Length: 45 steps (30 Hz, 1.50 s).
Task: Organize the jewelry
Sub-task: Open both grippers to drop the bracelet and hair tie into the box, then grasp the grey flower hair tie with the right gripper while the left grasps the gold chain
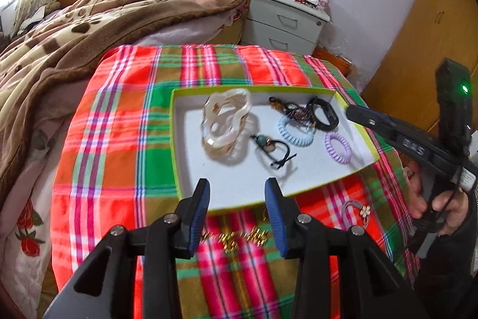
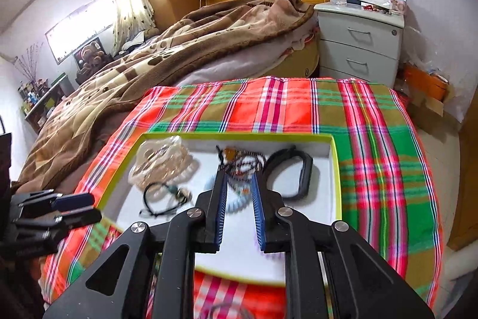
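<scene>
Left hand-held gripper (image 1: 236, 193): wide apart, empty, above the near edge of the white tray (image 1: 191, 121) on the plaid-covered tabletop (image 1: 119, 115). Right hand-held gripper (image 2: 239, 184): narrowly parted, gripping nothing, over the blue coil tie (image 1: 295, 132). Gold chain (image 1: 236, 238) and a flower hair tie (image 1: 357, 213) outside the tray.

Plaid-covered table (image 1: 119, 139) with a shallow box (image 1: 363, 139), gold chain (image 1: 236, 238) and lilac hair tie (image 1: 355, 213) directly on it
</scene>
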{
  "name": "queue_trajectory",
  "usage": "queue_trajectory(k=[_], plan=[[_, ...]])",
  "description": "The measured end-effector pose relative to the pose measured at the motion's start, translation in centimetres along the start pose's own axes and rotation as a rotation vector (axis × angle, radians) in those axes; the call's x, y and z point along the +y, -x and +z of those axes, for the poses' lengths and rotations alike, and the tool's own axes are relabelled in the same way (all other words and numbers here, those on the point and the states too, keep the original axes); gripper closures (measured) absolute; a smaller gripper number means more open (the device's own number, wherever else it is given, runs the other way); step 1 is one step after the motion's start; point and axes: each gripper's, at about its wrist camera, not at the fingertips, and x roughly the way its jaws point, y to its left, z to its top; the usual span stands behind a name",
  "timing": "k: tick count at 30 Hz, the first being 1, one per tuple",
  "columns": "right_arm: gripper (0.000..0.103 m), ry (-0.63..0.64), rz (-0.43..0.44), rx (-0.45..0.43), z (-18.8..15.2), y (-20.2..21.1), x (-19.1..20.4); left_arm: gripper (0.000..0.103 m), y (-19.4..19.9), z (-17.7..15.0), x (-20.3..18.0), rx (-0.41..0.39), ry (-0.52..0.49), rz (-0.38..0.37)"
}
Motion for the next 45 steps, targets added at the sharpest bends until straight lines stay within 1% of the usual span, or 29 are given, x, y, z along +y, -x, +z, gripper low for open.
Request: queue_trajectory(k=[3, 4, 5, 7, 14, 17, 21, 26, 29, 32, 34, 37, 39, 42, 45], plan=[[0.084, -0.01, 0.004, -0.003, -1.4, 1.0, -0.2, 0.063, 0.4, -0.8, 0.8, 0.004, 0.022, 0.004], [0.08, -0.011, 0.002, 0.002, -2.0, 1.4, -0.3, 0.063, 0.6, -1.1, 1.0, 0.003, 0.029, 0.006], [0.072, -0.014, -0.002, 0.006, -2.6, 1.6, -0.4, 0.063, 0.8, -1.3, 1.2, 0.0, 0.032, 0.007], [0.063, -0.019, -0.011, 0.014, -3.8, 2.1, -0.6, 0.063, 1.1, -1.7, 1.5, -0.002, 0.038, 0.007], [0.063, -0.012, -0.028, 0.077, -7.4, 2.8, -1.3, 0.063, 1.1, -3.1, 2.1, 0.015, 0.059, 0.009], [0.063, -0.011, -0.038, 0.107, -8.5, 2.7, -1.4, 0.063, 1.0, -3.6, 2.0, 0.017, 0.067, -0.005], [0.063, -0.016, -0.026, 0.122, -9.3, 2.7, -1.5, 0.063, 0.7, -4.0, 1.7, 0.027, 0.061, -0.016], [0.063, 0.029, -0.049, 0.148, -9.8, 2.1, -0.6, 0.063, 0.7, -4.3, 1.8, 0.031, 0.069, -0.016], [0.063, 0.069, -0.091, 0.184, -10.1, 1.4, 0.2, 0.063, 0.6, -4.5, 2.2, 0.038, 0.073, -0.004], [0.063, 0.096, -0.122, 0.182, -10.5, 1.4, 0.8, 0.063, 0.5, -4.8, 2.7, 0.045, 0.08, 0.005], [0.064, 0.105, -0.136, 0.183, -10.6, 1.4, 1.0, 0.063, 0.5, -5.0, 2.9, 0.05, 0.083, 0.012], [0.08, 0.122, -0.179, 0.174, -10.8, 1.6, 1.2, 0.063, 0.3, -5.2, 3.1, 0.062, 0.084, 0.009], [0.085, 0.11, -0.171, 0.169, -10.9, 1.8, 0.9, 0.063, 0.0, -5.2, 3.0, 0.067, 0.082, 0.008], [0.086, 0.101, -0.172, 0.16, -10.8, 1.9, 0.7, 0.06, -0.8, -5.4, 2.8, 0.088, 0.077, -0.009], [0.086, 0.071, -0.2, 0.131, -10.9, 2.5, 0.0, 0.06, -1.5, -5.4, 2.4, 0.101, 0.072, -0.005]])
